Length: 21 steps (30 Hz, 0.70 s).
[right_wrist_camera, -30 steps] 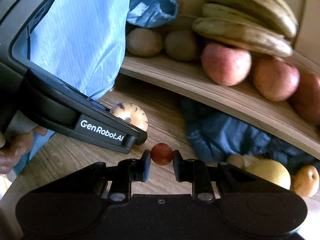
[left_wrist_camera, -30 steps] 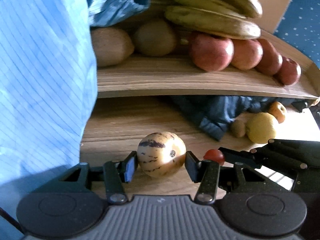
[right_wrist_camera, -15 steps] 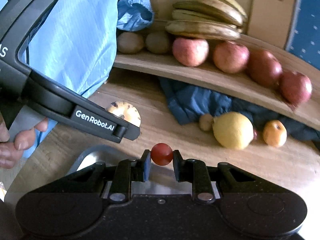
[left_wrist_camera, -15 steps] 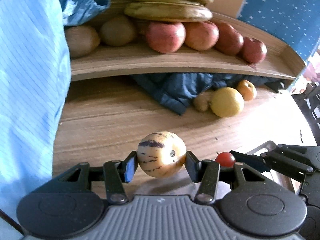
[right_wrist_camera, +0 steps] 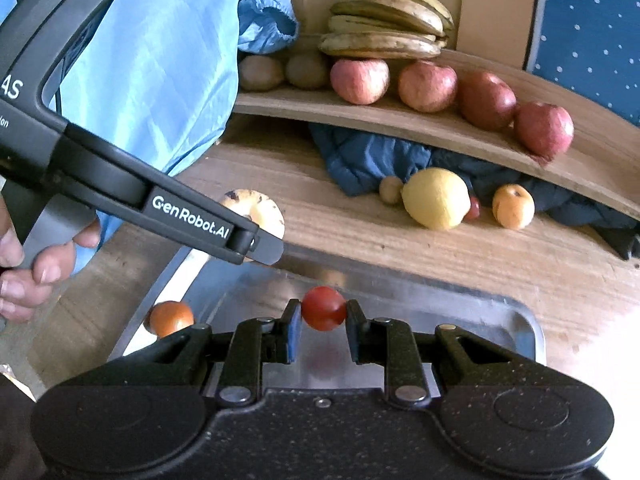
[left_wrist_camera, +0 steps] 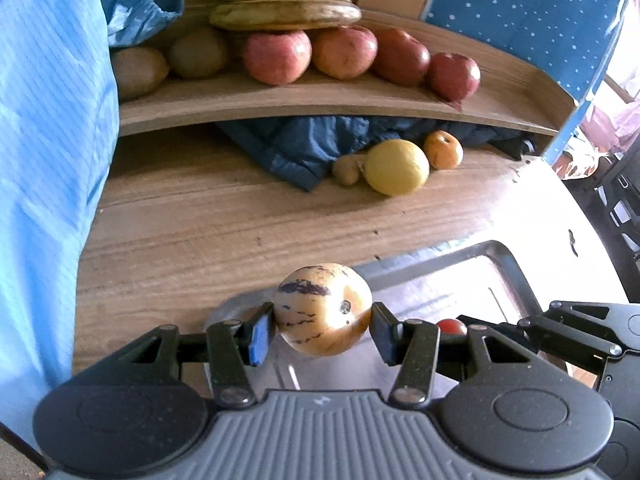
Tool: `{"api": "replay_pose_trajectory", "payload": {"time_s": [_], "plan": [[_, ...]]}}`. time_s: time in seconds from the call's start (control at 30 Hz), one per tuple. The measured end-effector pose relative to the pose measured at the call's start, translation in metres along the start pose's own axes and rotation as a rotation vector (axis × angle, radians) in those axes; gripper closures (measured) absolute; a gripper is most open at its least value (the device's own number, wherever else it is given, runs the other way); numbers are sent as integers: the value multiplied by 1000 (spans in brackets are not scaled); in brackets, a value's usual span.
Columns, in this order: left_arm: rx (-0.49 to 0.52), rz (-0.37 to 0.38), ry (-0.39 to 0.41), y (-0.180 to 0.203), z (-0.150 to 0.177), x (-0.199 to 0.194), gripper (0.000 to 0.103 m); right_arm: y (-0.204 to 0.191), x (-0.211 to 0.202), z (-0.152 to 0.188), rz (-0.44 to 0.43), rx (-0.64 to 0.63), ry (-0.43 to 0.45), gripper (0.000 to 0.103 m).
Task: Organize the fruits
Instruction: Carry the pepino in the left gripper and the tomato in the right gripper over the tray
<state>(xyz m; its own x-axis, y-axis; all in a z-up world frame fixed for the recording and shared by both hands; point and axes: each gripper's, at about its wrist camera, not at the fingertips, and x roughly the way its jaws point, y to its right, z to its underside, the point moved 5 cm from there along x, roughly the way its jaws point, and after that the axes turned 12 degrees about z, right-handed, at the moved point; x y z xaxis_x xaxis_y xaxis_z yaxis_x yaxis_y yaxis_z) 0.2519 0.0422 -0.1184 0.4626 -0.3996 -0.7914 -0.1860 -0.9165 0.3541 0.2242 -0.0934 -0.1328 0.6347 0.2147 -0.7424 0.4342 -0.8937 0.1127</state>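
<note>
Left wrist view: the left gripper [left_wrist_camera: 323, 330] is seen closed on a pale yellow, purple-streaked fruit [left_wrist_camera: 323, 308], which is pinched at its sides and held above the near corner of a metal tray [left_wrist_camera: 504, 264] on the wooden table [left_wrist_camera: 224, 224]. From the right wrist view, the right gripper [right_wrist_camera: 323, 330] is shown clamped on a small red tomato [right_wrist_camera: 323, 307], likewise carried over the tray, and a small orange fruit [right_wrist_camera: 171, 317] is seen by the tray's left rim; whether it lies inside cannot be told. A lemon [right_wrist_camera: 436, 198] and a second small orange fruit [right_wrist_camera: 513, 206] are left on the table beside a blue cloth [right_wrist_camera: 372, 156], under the shelf of apples [right_wrist_camera: 426, 85] and bananas [right_wrist_camera: 386, 20]. The carrying step is judged to be in hand, with delivery unfinished. Next, both fruits would need to be lowered to the tray floor before the jaws are released, well apart, so that neither rolls.
</note>
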Motion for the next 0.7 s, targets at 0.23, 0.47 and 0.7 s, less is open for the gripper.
{"api": "replay_pose_trajectory", "payload": {"time_s": [0.23,0.47,0.7], "plan": [[-4,-4,-18,12,16,-4,48,3,-12,21,-21,-4,-12,78],[-24,-17,-41,17,28,-3,48,2,-14,31,-45,-25,-25,78],[-35,-31,-67,19,38,0,48,2,-12,39,-58,-36,-49,78]]}}
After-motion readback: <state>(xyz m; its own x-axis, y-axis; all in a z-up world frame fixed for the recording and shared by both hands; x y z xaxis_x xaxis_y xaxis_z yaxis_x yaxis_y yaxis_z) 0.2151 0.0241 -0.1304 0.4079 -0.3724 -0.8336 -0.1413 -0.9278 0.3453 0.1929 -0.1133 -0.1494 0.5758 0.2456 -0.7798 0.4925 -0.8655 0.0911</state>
